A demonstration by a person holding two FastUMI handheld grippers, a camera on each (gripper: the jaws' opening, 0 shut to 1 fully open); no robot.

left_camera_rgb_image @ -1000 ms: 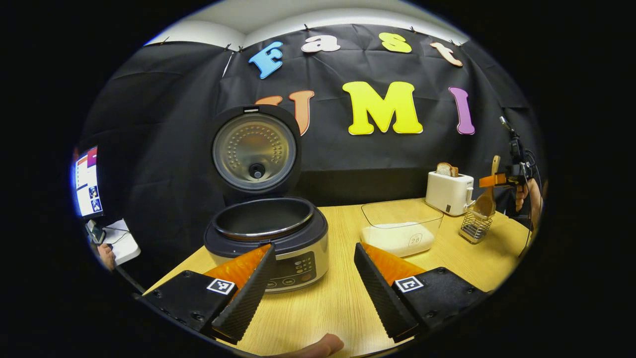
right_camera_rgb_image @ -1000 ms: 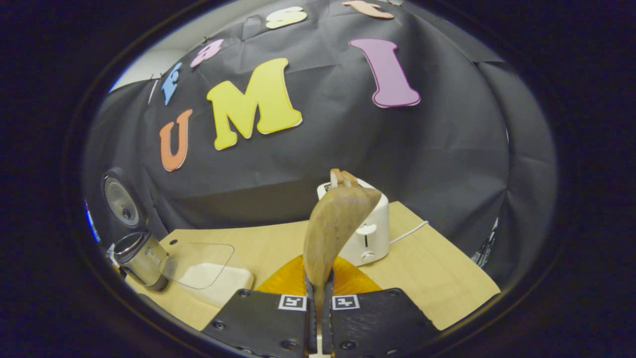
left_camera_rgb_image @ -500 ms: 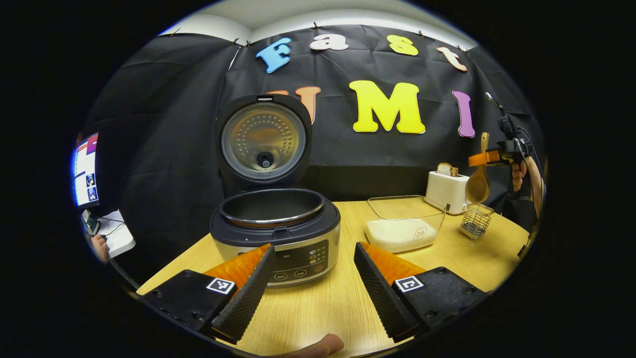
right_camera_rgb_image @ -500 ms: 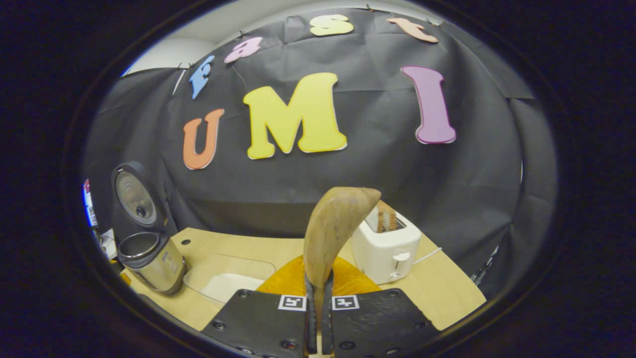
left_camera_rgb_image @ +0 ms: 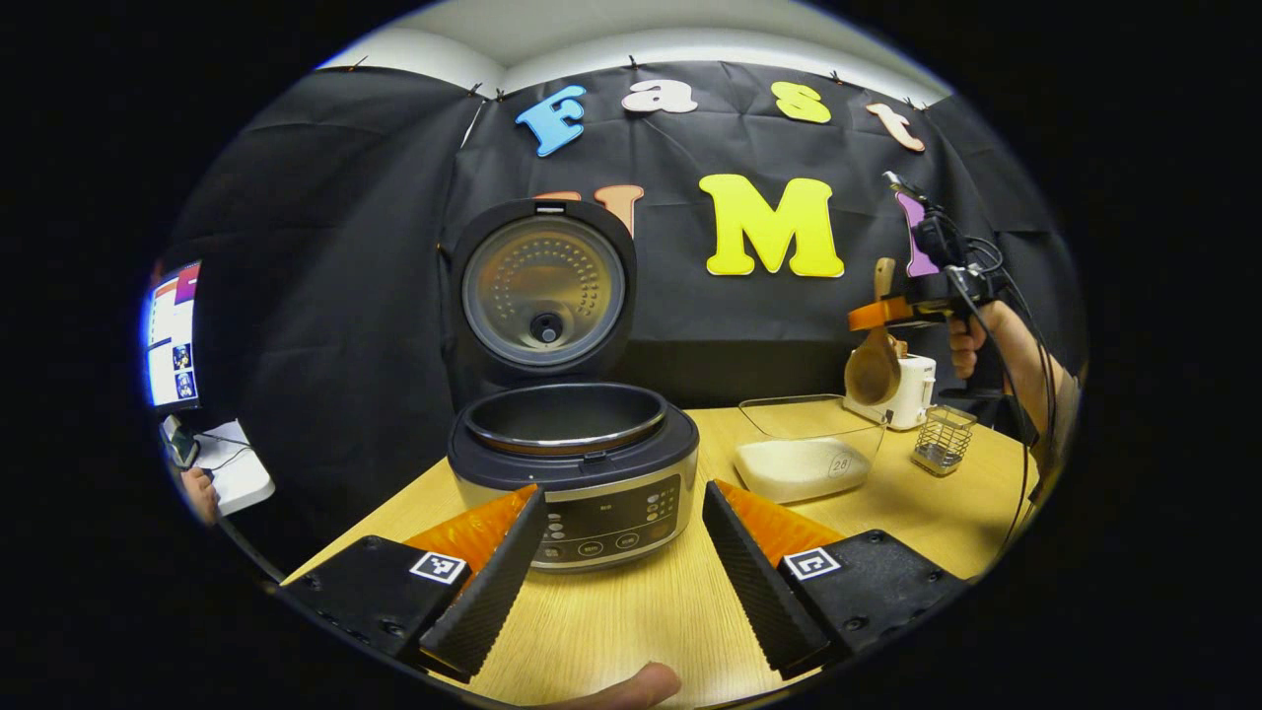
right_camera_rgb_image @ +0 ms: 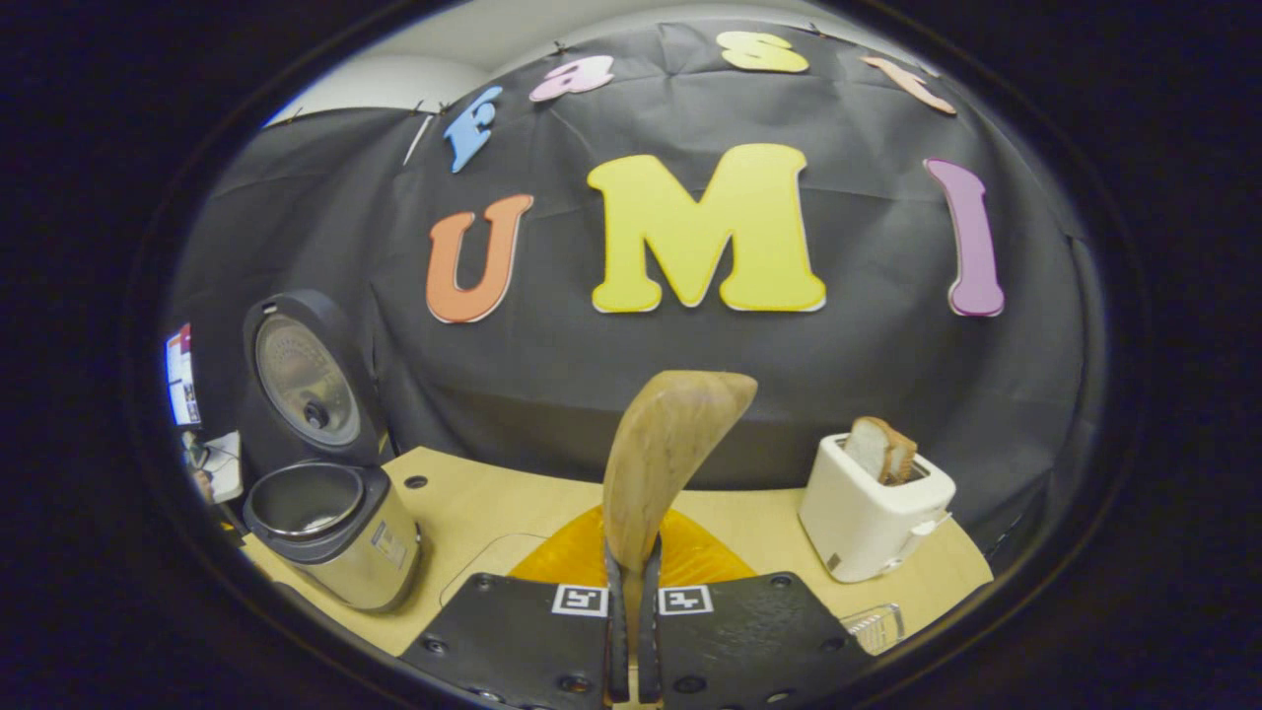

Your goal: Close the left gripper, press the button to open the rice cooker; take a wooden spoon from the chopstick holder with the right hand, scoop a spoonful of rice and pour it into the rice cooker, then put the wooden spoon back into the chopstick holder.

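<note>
The rice cooker [left_camera_rgb_image: 572,463] stands with its lid [left_camera_rgb_image: 544,291] raised and its dark pot bare. My left gripper [left_camera_rgb_image: 616,572] is open just in front of the cooker's control panel, holding nothing. My right gripper [right_camera_rgb_image: 631,611] is shut on the handle of the wooden spoon [right_camera_rgb_image: 670,454], whose bowl points up and forward. In the left gripper view that right gripper [left_camera_rgb_image: 880,318] hangs high over the far right edge of the glass container [left_camera_rgb_image: 804,424] of white rice [left_camera_rgb_image: 789,468], spoon [left_camera_rgb_image: 873,370] bowl down. The wire chopstick holder [left_camera_rgb_image: 944,439] stands beside it.
A white toaster [right_camera_rgb_image: 873,513] with a bread slice stands at the back right of the wooden table [left_camera_rgb_image: 631,621]. A hand [left_camera_rgb_image: 971,340] with trailing cables holds the right gripper. A monitor [left_camera_rgb_image: 173,335] glows at far left. The cooker [right_camera_rgb_image: 330,528] sits left of the right gripper.
The right gripper has lifted the spoon clear of the chopstick holder and carried it left, toward the rice container. The left gripper stays open and has shifted slightly left of the cooker.
</note>
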